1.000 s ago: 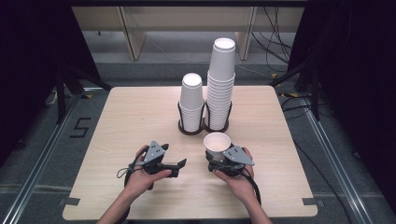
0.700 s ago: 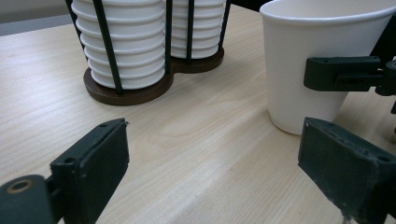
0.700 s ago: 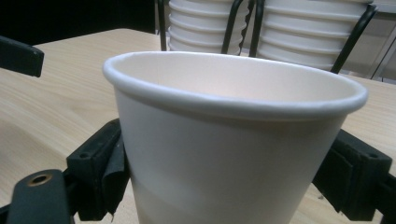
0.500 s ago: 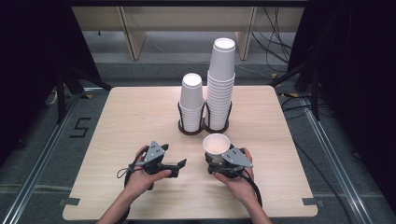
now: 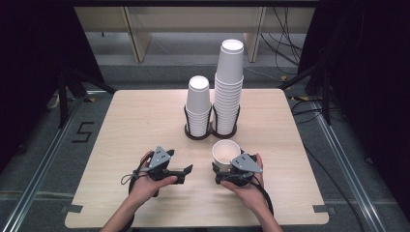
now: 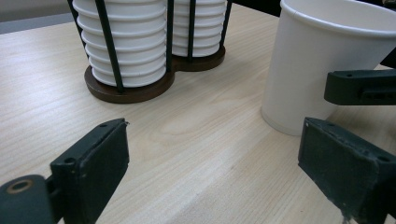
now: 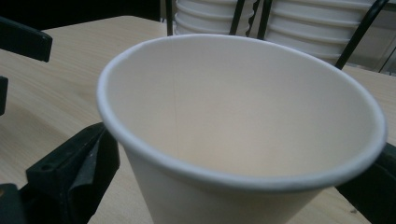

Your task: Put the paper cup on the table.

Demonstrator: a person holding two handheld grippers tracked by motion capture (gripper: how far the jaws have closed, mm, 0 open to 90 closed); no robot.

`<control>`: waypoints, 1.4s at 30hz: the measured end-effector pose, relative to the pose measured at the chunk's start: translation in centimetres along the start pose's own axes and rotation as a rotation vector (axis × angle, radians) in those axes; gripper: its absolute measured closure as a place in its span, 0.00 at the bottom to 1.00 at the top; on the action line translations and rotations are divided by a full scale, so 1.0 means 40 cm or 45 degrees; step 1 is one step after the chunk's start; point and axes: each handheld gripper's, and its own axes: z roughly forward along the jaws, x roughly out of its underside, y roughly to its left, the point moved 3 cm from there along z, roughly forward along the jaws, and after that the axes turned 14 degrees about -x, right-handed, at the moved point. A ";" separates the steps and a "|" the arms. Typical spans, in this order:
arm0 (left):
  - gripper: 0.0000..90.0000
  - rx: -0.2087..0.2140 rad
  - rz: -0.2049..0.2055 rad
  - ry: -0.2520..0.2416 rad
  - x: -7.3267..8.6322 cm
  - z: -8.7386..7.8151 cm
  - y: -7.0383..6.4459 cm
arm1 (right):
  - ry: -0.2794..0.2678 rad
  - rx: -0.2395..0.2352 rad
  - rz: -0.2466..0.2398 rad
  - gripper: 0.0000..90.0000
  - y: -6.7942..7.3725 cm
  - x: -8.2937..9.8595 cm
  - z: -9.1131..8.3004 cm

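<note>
The paper cup stands upright on the table, just in front of the wire holder with its two stacks of cups, and it sits between the jaws of my right gripper. In the right gripper view the cup's open mouth lies right before the camera, with a black jaw at each side of its wall; they bracket it closely, but I cannot tell from these pictures whether they actually press on it. Compared with a second ago, very little has moved: the cup and my right hand have stayed in about the same place near the holder's foot, and the stacks look unchanged. I read that as a pause with the cup set down, either just before release or just before lifting. My left gripper rests on the table to the cup's left with its jaws spread wide and nothing between them; in the left gripper view the cup stands just beyond its right jaw, near but apart. The left hand has not shifted either, so it seems to be waiting its turn.
</note>
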 end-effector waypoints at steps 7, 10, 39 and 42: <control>0.10 -0.006 0.004 0.011 0.003 0.000 0.003 | 0.024 -0.006 0.005 0.01 0.001 0.006 -0.016; 0.10 -0.008 0.004 0.011 0.004 0.001 0.003 | 0.029 0.003 -0.022 0.01 0.002 0.010 -0.023; 0.10 0.002 -0.003 0.001 0.005 0.004 0.002 | 0.060 0.017 -0.060 0.01 -0.022 0.042 -0.125; 0.10 -0.003 -0.001 0.007 0.007 0.004 0.001 | 0.072 0.020 -0.051 0.01 -0.031 0.043 -0.138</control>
